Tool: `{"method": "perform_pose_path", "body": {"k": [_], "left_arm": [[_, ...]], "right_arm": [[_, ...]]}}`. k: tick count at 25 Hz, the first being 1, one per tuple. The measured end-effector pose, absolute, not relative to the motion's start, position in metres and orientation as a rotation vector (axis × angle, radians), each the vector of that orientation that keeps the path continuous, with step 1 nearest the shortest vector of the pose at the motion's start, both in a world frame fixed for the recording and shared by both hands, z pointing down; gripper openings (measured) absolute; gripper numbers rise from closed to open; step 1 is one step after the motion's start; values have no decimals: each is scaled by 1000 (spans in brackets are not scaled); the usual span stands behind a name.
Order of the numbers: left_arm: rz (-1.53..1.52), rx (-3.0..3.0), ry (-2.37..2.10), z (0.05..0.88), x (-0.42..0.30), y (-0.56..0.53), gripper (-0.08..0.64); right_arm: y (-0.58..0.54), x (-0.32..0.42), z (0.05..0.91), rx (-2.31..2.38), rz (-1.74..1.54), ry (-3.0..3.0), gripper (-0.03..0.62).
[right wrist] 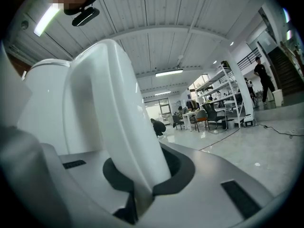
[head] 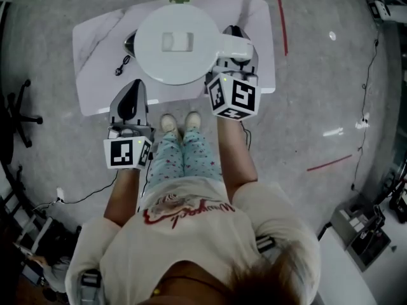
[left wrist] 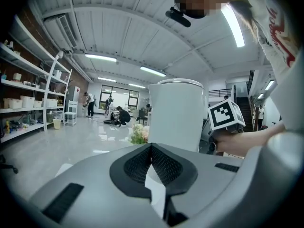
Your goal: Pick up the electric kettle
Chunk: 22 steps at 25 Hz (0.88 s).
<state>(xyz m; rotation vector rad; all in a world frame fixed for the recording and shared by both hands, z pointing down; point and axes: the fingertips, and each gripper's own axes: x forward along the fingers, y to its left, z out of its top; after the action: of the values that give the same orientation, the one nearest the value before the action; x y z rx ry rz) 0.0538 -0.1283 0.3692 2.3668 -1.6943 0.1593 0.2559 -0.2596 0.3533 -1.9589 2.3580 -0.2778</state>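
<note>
Gripping the white handle (right wrist: 114, 108) of the electric kettle (head: 178, 43), the right gripper (right wrist: 140, 184) is clamping its fingers tight on it and holding the kettle upright above the white worktop (head: 95, 75). Low beside the kettle, the left gripper (left wrist: 152, 151) is hovering over the worktop's near edge, fingers closed together on nothing.

I log the electric kettle (head: 178, 43): white, round body, lid shut with a small rectangular latch on top; upright; its curved handle (right wrist: 118, 118) at the right, pinched between the right gripper (head: 235, 54) jaws; over the white table (head: 95, 56).
</note>
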Motion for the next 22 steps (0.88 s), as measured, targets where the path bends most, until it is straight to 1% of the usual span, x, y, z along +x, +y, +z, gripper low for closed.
{"method": "perform_pose_path", "body": {"k": [8,13,22], "left_arm": [[121,2394,-1706,314,56,-116,-2],[98,2442,-1692,278,71,-106,-2],[59,2488,-1730,238,83,-93,-2]], "right_arm": [[-231,263,304,-1940,-323,2353,31],[-216,268,265,-1917,-283,2373,31],[-200,276,222,-1861,-269,2387,31]]}}
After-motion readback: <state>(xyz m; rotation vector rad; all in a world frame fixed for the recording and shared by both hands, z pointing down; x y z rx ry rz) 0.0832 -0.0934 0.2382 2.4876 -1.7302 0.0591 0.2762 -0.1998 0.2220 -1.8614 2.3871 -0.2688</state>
